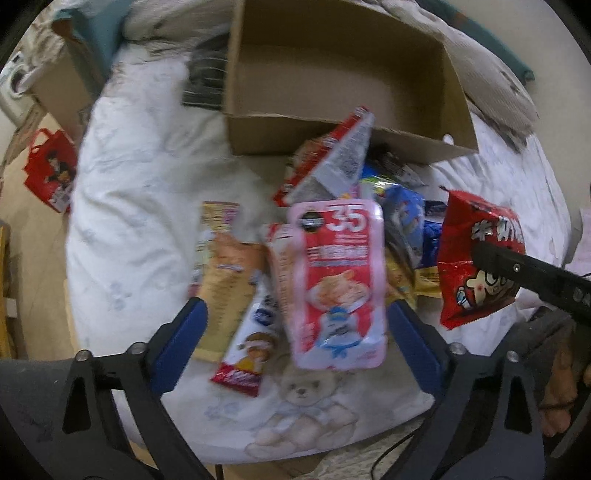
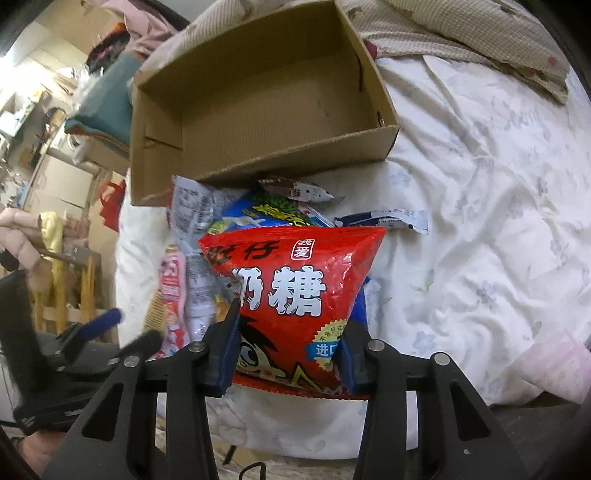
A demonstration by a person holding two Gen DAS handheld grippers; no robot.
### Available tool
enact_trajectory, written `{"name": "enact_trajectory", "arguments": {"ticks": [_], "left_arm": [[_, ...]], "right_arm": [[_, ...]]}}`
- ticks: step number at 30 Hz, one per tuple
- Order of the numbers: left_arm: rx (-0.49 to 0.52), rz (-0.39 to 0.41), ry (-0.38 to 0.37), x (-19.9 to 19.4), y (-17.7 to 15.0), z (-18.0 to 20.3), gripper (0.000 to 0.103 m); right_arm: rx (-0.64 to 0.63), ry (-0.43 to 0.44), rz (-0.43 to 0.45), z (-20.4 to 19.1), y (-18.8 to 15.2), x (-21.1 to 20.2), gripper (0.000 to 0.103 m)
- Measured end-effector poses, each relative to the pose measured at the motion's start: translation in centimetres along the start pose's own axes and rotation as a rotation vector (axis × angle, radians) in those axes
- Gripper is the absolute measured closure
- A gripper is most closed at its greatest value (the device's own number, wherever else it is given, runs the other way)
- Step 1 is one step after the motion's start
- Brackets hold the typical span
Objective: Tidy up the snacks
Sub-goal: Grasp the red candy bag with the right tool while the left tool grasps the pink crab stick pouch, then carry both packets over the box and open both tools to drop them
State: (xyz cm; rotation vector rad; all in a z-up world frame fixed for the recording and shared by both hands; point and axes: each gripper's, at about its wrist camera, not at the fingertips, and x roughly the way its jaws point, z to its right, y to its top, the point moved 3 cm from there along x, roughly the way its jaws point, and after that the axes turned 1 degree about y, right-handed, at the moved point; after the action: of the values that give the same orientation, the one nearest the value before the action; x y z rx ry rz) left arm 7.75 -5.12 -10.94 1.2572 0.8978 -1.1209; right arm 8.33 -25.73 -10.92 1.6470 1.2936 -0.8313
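Observation:
An empty cardboard box [image 1: 332, 136] [image 2: 258, 166] lies on the bed behind a pile of snack packets. My left gripper [image 1: 297, 306] is open, pointing down over the pile. A pink and red pouch [image 1: 340, 280] lies between its blue pads [image 1: 181, 336], and the left pad stands well clear of it. Beside the pouch lie a tan packet [image 1: 225, 266] and a red and grey pack [image 1: 332, 155]. My right gripper [image 2: 291, 317] is shut on a red candy bag [image 2: 291, 288] [image 1: 476, 258], held above blue and green packets [image 2: 266, 214].
A white quilt [image 2: 480, 184] with a bear print [image 1: 306, 398] covers the bed. A checked blanket [image 2: 461, 29] lies behind the box. Left of the bed, a red tote bag [image 1: 51, 170] and another cardboard box [image 1: 62, 85] stand on the floor. A person's foot [image 1: 557, 398] shows at the right.

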Motion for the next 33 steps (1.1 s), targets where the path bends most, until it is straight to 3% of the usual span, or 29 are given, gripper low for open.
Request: {"name": "enact_trajectory", "arguments": {"ticks": [2,7,8,10,16,23,33], "left_arm": [[0.000,-0.031,-0.020,1.2,0.5,0.5,0.020],[-0.012,-0.065,-0.030,3.0,1.4,1.2,0.029],[-0.012,-0.065,-0.031,3.2,1.5,1.4,0.039],[-0.010,-0.063,-0.022,3.2,1.7,1.6,0.050],[-0.007,-0.033,0.003,2.2,1.6,1.1,0.050],[-0.002,0.063,0.041,-1.9,2.0,-0.3,0.050],[-0.023,0.220,0.043,-6.4,8.9,-2.1,0.050]], "right_arm": [[0.006,0.010,0.014,0.1,0.0,-0.3,0.057],[0.028,0.030,0.020,0.1,0.1,-0.1,0.057],[0.029,0.033,0.022,0.1,0.1,-0.2,0.057],[0.028,0.036,0.027,0.1,0.1,-0.4,0.057],[0.027,0.058,0.030,-0.1,0.0,-0.5,0.057],[0.008,0.092,0.050,-0.9,0.2,-1.3,0.057],[-0.019,0.136,0.171,-2.8,5.2,-4.5,0.057]]}}
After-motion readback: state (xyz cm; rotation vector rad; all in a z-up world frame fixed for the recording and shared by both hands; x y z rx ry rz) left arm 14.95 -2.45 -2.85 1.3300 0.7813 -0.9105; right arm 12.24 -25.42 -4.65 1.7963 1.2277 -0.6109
